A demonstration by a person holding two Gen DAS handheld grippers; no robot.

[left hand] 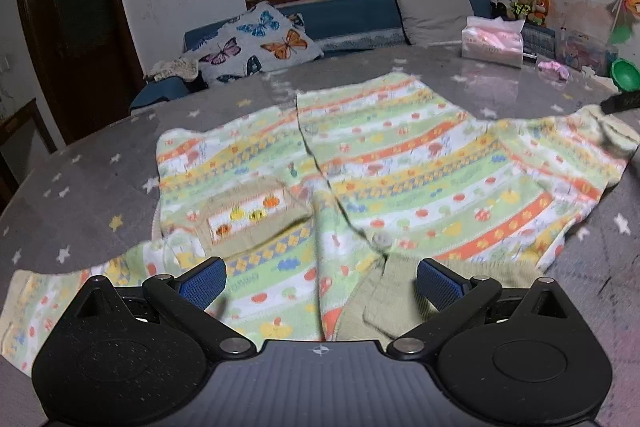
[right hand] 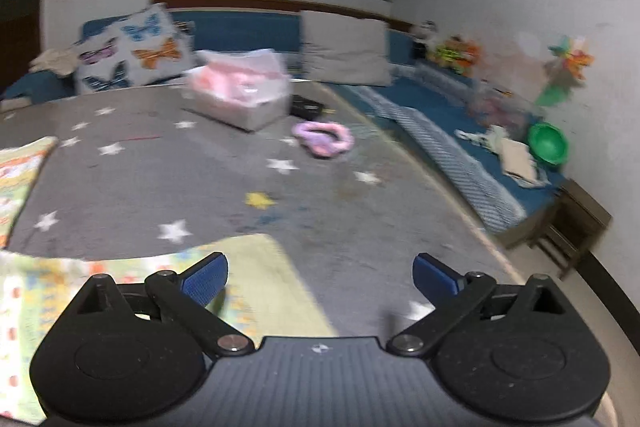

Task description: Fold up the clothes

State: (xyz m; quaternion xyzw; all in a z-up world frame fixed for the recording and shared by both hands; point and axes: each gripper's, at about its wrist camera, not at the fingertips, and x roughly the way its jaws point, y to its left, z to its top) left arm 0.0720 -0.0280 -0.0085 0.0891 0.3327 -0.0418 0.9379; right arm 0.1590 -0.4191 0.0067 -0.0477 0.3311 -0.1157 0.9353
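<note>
A striped green, orange and yellow knitted cardigan (left hand: 360, 167) lies spread flat on the grey star-patterned tabletop (left hand: 100, 195), front side up with a small pocket (left hand: 252, 219) and a button (left hand: 382, 239). My left gripper (left hand: 320, 285) hovers open over the collar end, nothing between its blue pads. In the right wrist view my right gripper (right hand: 320, 279) is open above the sleeve end (right hand: 248, 279); its left pad is over the cloth, its right pad over the bare table. The right gripper's dark tip (left hand: 622, 103) shows at the far sleeve in the left wrist view.
A tissue box (right hand: 240, 95) and a pink scrunchie (right hand: 324, 139) lie on the table's far side. Behind the table runs a blue sofa (left hand: 352, 15) with a butterfly cushion (left hand: 260, 43), a grey pillow and plush toys. A green bowl (right hand: 548, 143) sits on the bench at right.
</note>
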